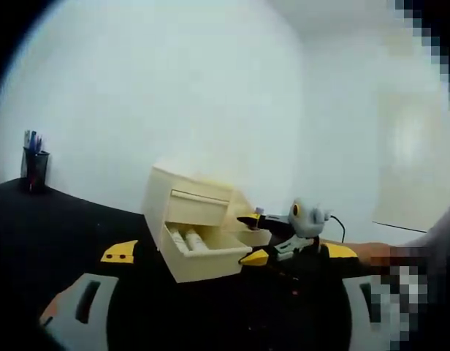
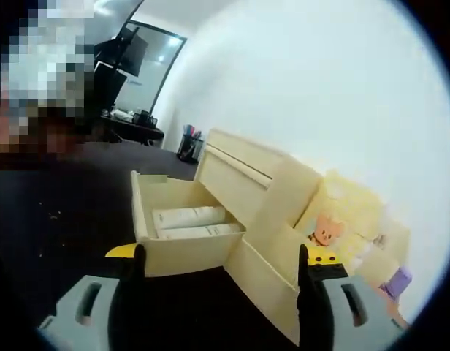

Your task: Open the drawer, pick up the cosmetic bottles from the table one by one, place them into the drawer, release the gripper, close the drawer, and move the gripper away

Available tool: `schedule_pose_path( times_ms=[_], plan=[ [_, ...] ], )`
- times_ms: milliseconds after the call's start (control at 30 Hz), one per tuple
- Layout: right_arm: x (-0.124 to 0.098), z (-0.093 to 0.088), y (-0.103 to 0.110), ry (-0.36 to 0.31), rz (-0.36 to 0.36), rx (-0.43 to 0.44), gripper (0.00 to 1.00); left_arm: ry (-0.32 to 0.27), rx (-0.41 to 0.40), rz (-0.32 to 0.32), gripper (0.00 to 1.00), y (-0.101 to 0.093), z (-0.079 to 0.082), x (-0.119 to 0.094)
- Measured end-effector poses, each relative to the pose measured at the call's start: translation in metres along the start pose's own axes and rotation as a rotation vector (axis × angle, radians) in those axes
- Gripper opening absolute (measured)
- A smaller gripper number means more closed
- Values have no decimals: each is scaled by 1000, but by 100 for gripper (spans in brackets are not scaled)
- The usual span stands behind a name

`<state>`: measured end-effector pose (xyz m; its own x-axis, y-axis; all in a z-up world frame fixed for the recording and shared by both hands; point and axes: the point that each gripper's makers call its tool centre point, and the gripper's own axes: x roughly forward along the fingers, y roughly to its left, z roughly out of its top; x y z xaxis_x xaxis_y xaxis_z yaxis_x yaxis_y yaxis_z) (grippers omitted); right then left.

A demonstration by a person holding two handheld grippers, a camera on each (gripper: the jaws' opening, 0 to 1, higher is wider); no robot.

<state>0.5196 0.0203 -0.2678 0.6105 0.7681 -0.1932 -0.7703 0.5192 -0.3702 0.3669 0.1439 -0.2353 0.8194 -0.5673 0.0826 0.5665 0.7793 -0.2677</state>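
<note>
- Now the right gripper (image 2: pixel 221 267) is hovering just in front of the open drawer (image 2: pixel 182 252), its jaws spread wide and holding nothing, with the drawer's front panel sitting between them.
- Two cosmetic bottles (image 2: pixel 190 221) are lying side by side inside the drawer, just ahead of the right gripper, so the placing looks done and the drawer is standing open only until it gets pushed shut.
- The jaws are straddling the front panel, probably lining up for that closing push.
- The left gripper (image 1: pixel 229 254) is waiting well back from the cabinet (image 1: pixel 188 212), jaws apart and empty, likely keeping clear of the work.
- From the left gripper view, the drawer is lying ahead on the dark table (image 1: pixel 79 227), and the pen holder (image 1: pixel 35 168) is standing far off to the left.
</note>
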Motion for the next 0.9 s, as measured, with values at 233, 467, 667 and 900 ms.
schedule_pose_path(
  times_ms=[233,467,667,900],
  plan=[
    [1,1,-4,-3,-17,-11,82,20,13,-8,95,1,-3,4],
    [4,4,-5,11,-33,-34,81,12,10,-9,95,5,2,3],
    [5,5,-6,17,-43,-45,81,16,12,-12,95,4,2,3],
    [7,4,-9,26,-66,-50,81,23,17,-17,95,4,2,5]
  ],
)
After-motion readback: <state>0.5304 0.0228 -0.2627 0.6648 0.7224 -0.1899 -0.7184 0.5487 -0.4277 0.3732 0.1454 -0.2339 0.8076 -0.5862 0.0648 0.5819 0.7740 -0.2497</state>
